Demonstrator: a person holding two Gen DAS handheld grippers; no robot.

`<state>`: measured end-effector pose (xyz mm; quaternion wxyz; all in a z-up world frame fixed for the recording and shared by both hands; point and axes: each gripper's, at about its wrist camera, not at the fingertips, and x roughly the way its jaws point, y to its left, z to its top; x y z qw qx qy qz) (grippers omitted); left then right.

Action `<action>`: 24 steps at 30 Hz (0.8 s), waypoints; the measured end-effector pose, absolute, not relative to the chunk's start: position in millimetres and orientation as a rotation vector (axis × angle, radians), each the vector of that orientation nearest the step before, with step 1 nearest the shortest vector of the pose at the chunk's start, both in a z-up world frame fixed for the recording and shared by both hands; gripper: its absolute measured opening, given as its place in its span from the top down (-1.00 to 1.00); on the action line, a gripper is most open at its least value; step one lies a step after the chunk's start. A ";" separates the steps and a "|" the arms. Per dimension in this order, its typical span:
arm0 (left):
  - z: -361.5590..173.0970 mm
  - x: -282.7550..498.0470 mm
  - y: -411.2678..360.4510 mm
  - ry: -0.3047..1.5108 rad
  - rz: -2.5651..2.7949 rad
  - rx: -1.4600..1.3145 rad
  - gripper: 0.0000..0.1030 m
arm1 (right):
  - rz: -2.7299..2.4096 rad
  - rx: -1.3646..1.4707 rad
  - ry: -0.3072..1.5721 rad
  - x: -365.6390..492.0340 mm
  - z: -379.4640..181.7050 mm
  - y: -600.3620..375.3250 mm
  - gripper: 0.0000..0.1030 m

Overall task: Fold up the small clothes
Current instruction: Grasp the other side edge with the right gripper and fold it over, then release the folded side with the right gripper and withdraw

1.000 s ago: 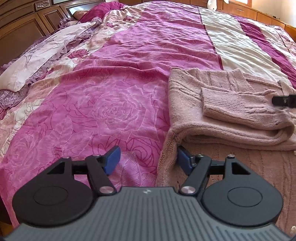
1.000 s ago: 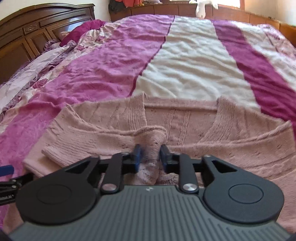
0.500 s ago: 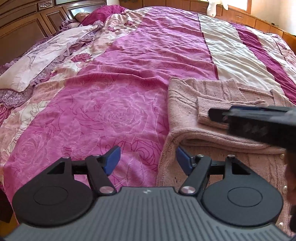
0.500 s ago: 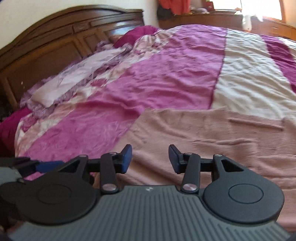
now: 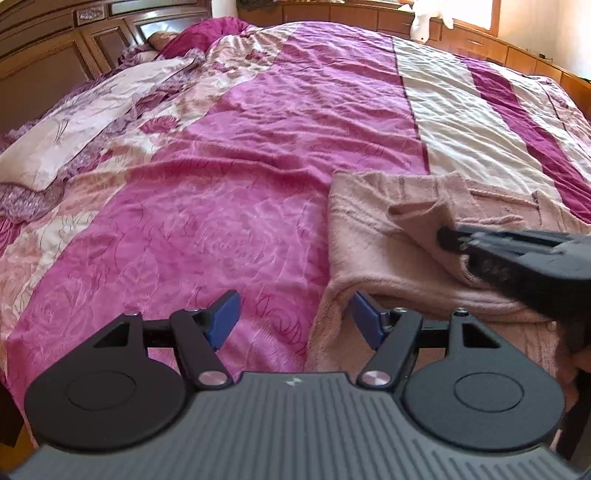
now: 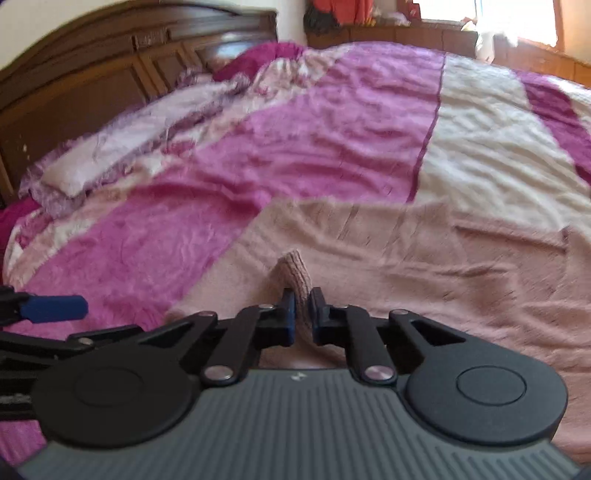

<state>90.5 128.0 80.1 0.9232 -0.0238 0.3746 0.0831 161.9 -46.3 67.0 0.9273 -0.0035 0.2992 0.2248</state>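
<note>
A dusty-pink knitted sweater [image 5: 373, 240] lies on the bed, partly folded; it also shows in the right wrist view [image 6: 424, 258]. My right gripper [image 6: 302, 319] is shut on the sleeve cuff [image 6: 295, 269], which sticks up between the blue pads. In the left wrist view the right gripper [image 5: 448, 238] comes in from the right and lifts the sleeve [image 5: 421, 214] off the sweater body. My left gripper [image 5: 293, 319] is open and empty, low at the sweater's left folded edge, its right pad [image 5: 364, 319] against the knit.
A pink, cream and magenta striped bedspread [image 5: 229, 192] covers the bed. Pillows [image 5: 74, 133] lie at the left by a dark wooden headboard [image 6: 74, 96]. A wooden ledge [image 5: 480, 40] with a white plush toy [image 5: 424, 18] runs behind the bed.
My right gripper let go of the sleeve, swung left while open, then shut on the cuff again and lifted it. My left gripper stayed open at the sweater's left edge.
</note>
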 end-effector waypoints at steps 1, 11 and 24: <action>82.2 92.8 125.2 0.764 0.166 -0.043 -0.43 | 0.448 0.006 0.596 161.2 72.5 -52.8 0.77; 81.3 124.8 94.4 0.759 0.089 -0.036 -0.43 | 0.298 0.094 0.471 157.9 122.5 -141.6 0.78; 44.0 146.2 81.0 0.827 0.126 0.031 -0.44 | -0.027 0.171 0.507 135.2 65.6 -271.9 0.78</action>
